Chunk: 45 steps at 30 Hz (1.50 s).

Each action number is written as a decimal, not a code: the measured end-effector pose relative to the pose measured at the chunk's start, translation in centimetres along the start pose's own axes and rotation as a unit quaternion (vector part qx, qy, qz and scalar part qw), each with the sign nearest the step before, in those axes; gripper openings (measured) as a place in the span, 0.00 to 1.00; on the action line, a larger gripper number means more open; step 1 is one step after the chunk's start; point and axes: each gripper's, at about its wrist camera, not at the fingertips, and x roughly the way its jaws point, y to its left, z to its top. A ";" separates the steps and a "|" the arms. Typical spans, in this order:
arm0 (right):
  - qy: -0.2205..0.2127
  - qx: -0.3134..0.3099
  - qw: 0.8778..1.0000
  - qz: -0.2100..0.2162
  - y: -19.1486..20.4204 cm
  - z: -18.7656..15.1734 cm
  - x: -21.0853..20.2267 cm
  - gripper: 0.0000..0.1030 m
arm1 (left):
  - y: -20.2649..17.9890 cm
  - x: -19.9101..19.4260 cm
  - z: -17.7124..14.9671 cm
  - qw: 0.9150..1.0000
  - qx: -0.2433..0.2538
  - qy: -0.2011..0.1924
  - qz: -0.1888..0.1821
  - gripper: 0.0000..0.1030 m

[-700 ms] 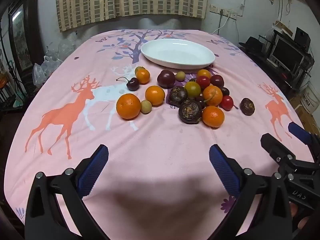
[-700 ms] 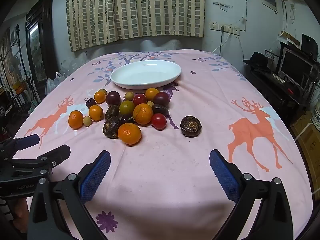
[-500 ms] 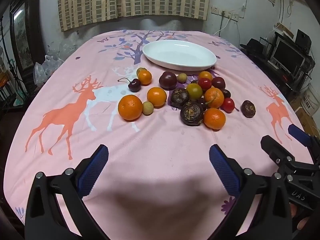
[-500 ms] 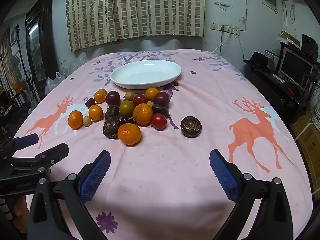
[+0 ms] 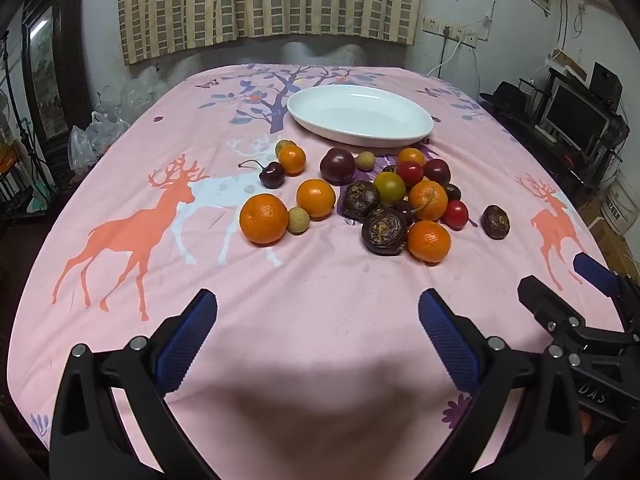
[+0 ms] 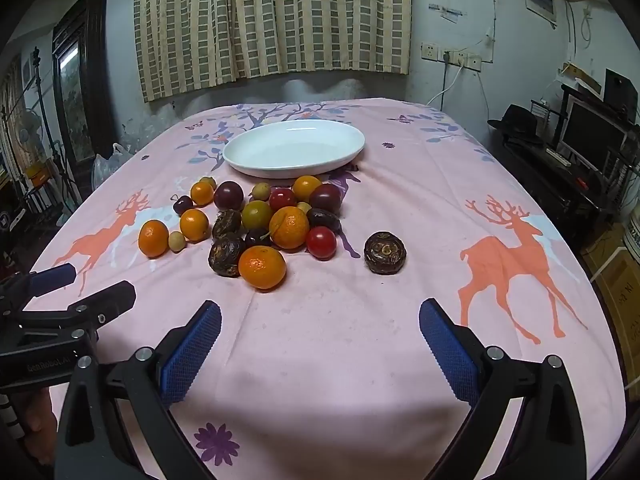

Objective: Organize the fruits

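Observation:
A white oval dish [image 5: 360, 114] [image 6: 294, 148] stands empty at the far middle of the pink tablecloth. In front of it lies a loose cluster of fruit: oranges [image 5: 264, 219] [image 6: 262, 267], dark wrinkled passion fruits [image 5: 384, 231] [image 6: 225, 257], red tomatoes [image 6: 321, 242], a cherry [image 5: 272, 175] and small pale fruits. One passion fruit [image 6: 385, 253] [image 5: 495, 222] lies apart at the right. My left gripper [image 5: 318, 344] is open and empty, short of the fruit. My right gripper [image 6: 320, 344] is open and empty too.
The table is covered by a pink deer-print cloth [image 5: 120, 232]. Plastic bags [image 5: 92, 136] sit past its left edge. A desk with a monitor [image 6: 592, 136] stands at the right. A curtain [image 6: 272, 20] hangs behind.
The left wrist view has edged slightly forward and right toward the fruit. The right gripper has hardly moved. Both stay open.

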 end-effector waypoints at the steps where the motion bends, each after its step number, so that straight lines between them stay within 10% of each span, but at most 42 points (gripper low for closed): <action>1: 0.000 0.000 1.000 0.000 0.0 0.0 0.0 0.97 | 0.0 0.0 0.0 1.000 0.000 0.000 0.000 0.96; 45: 0.001 0.000 1.000 0.000 0.1 -0.2 0.0 0.97 | 0.0 -0.3 0.0 1.000 0.005 -0.009 0.002 0.96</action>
